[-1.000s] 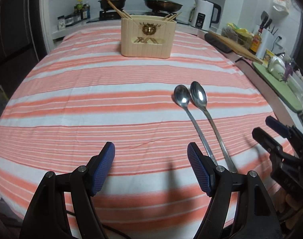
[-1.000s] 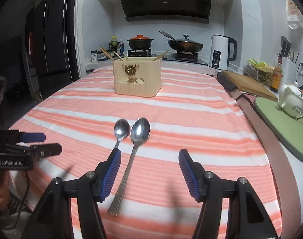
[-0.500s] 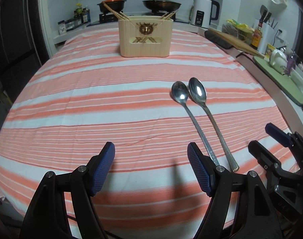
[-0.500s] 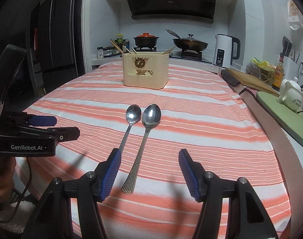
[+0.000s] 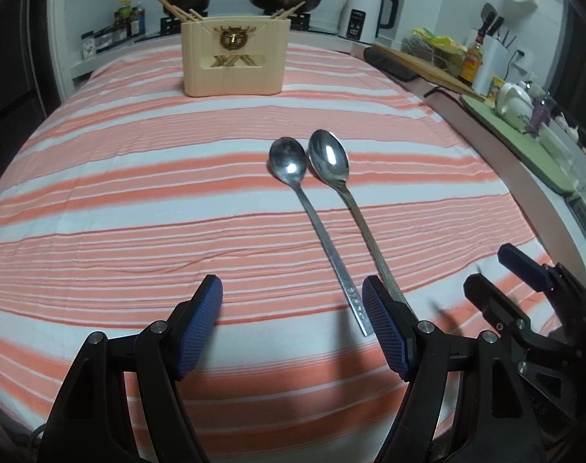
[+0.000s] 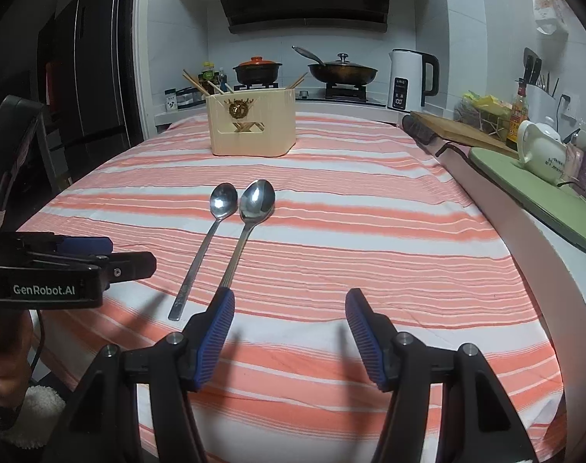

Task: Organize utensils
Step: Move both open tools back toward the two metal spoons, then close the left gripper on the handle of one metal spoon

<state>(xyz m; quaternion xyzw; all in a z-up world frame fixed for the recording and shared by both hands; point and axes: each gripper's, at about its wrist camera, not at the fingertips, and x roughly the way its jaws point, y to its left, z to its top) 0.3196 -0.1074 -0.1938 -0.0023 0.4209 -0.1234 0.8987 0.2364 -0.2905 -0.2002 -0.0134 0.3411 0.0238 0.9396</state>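
Two long-handled shiny steel spoons, a round-bowled one (image 5: pixel 293 177) and a larger oval-bowled one (image 5: pixel 333 169), lie bowl-up side by side mid-surface, bowls nearly touching. Beyond them stands a cream slotted utensil holder (image 5: pixel 234 59) with wooden chopsticks (image 5: pixel 173 7) poking out. The orange-and-white striped cloth surface (image 5: pixel 119 200) spreads bare to their left. The left gripper (image 5: pixel 293 324) and right gripper (image 6: pixel 289 328) both hover wide apart, holding nothing, at the handle ends.

Two glossy metal spoons (image 5: pixel 323 177), matt striped cloth (image 5: pixel 138 200), smooth pale holder (image 5: pixel 234 61), ribbed blue tool pads (image 6: pixel 215 333)
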